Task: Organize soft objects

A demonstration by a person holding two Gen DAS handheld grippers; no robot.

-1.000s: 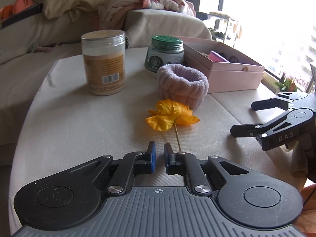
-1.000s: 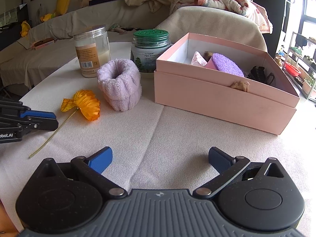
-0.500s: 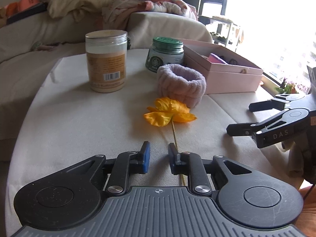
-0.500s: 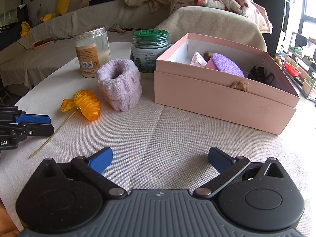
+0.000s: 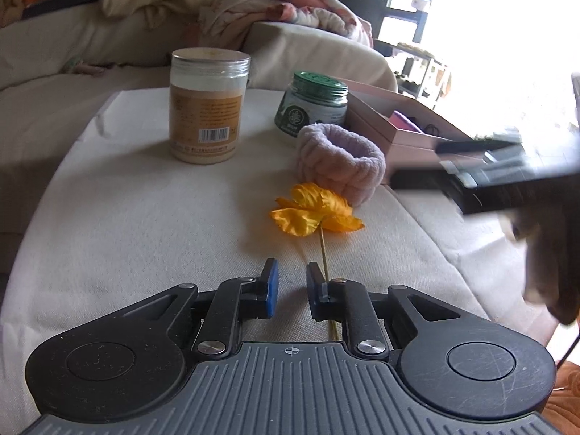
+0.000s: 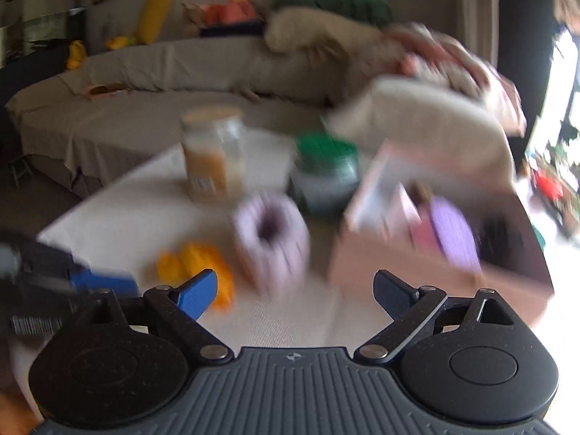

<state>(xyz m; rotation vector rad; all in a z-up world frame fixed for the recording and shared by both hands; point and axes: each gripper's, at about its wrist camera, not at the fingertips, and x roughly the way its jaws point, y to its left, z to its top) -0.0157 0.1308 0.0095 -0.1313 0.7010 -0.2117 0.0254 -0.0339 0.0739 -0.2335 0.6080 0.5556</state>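
An orange cloth flower (image 5: 316,209) lies on the table, its thin stem (image 5: 323,253) running back under my left gripper's right finger. My left gripper (image 5: 289,282) is low over the table, open a small gap, with nothing between its pads. A lilac fluffy wristband (image 5: 340,161) stands behind the flower. A pink open box (image 5: 402,134) holds a purple pad. My right gripper (image 6: 294,291) is wide open and empty, raised, its view blurred; the wristband (image 6: 272,243), the flower (image 6: 195,264) and the box (image 6: 435,253) lie ahead of it.
A clear jar with a tan label (image 5: 208,121) and a green-lidded jar (image 5: 314,105) stand at the back of the table. A sofa with cushions and blankets (image 5: 253,21) lies beyond. The right gripper crosses the left wrist view as a dark blur (image 5: 489,177).
My left gripper has opened from nearly shut to a small gap and drawn closer over the stem. My right gripper has lifted and swung fast toward the wristband, blurring its view.
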